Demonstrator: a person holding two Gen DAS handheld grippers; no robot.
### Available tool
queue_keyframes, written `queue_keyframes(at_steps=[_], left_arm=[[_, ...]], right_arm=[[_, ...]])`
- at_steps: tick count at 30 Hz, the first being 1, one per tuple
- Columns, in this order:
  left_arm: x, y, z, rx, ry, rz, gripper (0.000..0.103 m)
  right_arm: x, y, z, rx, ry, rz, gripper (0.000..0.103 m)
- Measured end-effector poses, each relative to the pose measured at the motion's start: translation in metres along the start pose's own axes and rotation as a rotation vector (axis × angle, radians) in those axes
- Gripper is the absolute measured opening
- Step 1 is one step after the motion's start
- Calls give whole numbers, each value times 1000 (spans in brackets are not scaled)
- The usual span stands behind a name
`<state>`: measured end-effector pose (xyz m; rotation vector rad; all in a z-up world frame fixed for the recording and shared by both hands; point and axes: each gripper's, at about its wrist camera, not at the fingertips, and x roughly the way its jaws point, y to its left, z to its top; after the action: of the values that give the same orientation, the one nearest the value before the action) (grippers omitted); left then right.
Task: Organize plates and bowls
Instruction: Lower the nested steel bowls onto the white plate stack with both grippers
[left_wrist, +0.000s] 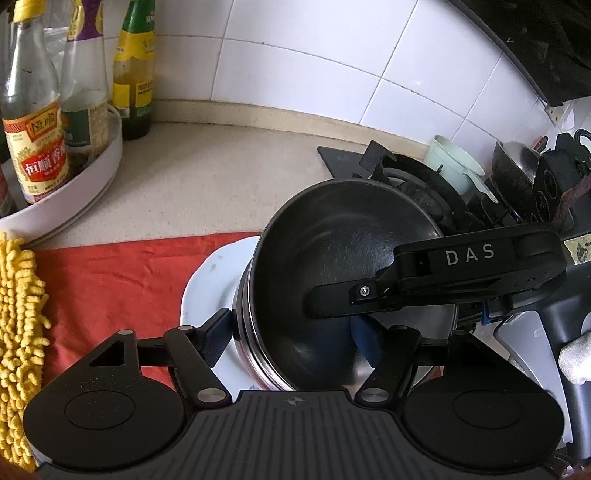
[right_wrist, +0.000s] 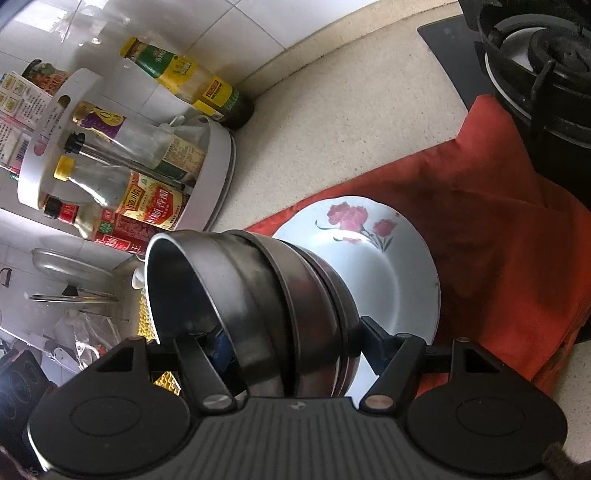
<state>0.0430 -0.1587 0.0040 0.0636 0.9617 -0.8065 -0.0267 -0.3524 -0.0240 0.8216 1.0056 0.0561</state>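
A nested stack of dark stainless-steel bowls hangs tilted over a white ceramic plate with a red flower print, which lies on a red cloth spread across the speckled beige desk. The left tongs straddle the near wall of the stack, one blue-padded finger outside the rim and the other inside the top bowl. The right tongs straddle the opposite wall the same way. Both sit about half open; the pads appear to press on the steel, though the contact itself is partly hidden, so the firmness of either hold is a judgement.

The stack's base sits low over the plate, whether touching it or just above cannot be told. The risks seem plain. Smooth steel walls pinched at the rim may slip. The bowls are only nested, so an outer one not caught by the pads could drop and chip the plate. A tilted landing could send the stack rolling toward the black gas burner or the white round tray of sauce bottles. Uneven release by the two tongs would tip it.
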Motion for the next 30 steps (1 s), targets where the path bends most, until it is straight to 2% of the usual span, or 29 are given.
queue_keyframes(at_steps=[30], left_arm=[[27, 13, 10, 19, 45, -41, 75]], right_arm=[[17, 10, 8, -1, 5, -124, 66]])
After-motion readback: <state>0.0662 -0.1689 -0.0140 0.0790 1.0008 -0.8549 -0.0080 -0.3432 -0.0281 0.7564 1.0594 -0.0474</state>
